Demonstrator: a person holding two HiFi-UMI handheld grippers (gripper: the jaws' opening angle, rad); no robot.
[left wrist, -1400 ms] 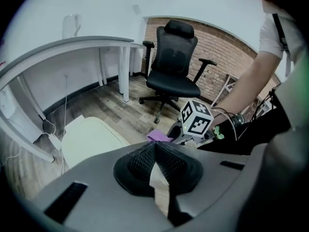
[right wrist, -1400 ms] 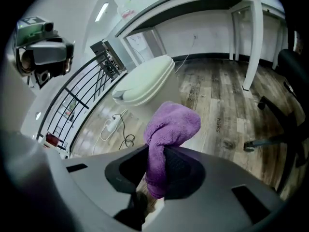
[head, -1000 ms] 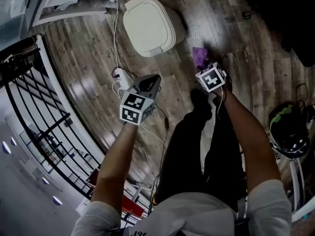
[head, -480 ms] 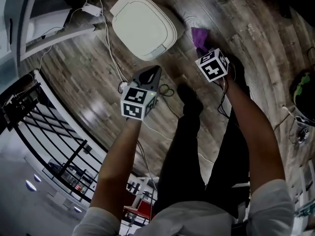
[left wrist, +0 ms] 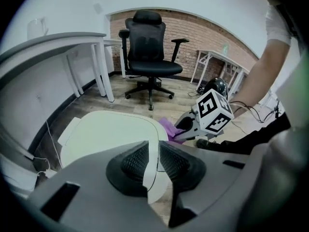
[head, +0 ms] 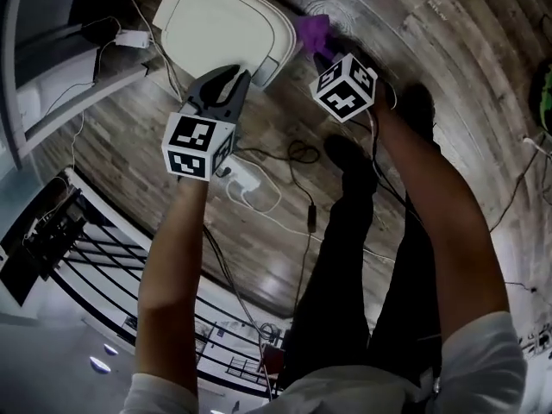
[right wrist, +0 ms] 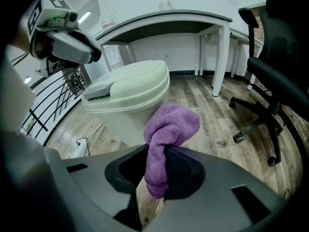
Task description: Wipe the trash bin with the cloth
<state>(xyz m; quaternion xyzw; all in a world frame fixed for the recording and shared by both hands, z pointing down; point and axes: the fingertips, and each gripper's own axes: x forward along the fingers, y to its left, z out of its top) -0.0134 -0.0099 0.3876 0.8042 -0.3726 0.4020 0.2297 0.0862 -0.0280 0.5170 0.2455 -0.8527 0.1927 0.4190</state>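
Note:
The trash bin (head: 220,28) is cream-white with a shut lid and stands on the wood floor. It also shows in the left gripper view (left wrist: 106,134) and the right gripper view (right wrist: 133,88). My right gripper (head: 326,54) is shut on the purple cloth (head: 312,31), which bunches up out of the jaws (right wrist: 169,127) just beside the bin's right side. My left gripper (head: 235,76) hovers over the bin's near edge. Its jaws have just been opening: a narrow gap shows between the pads (left wrist: 135,161), with nothing in it.
A white power strip (head: 246,179) and loose cables lie on the floor by my feet (head: 345,153). A black office chair (left wrist: 149,57) and a white desk (right wrist: 193,21) stand behind the bin. A black railing (head: 69,231) runs along the left.
Both grippers have moved forward and down to the bin. The left one has rolled and now sits over the lid's edge; the cloth now hangs beside the bin.

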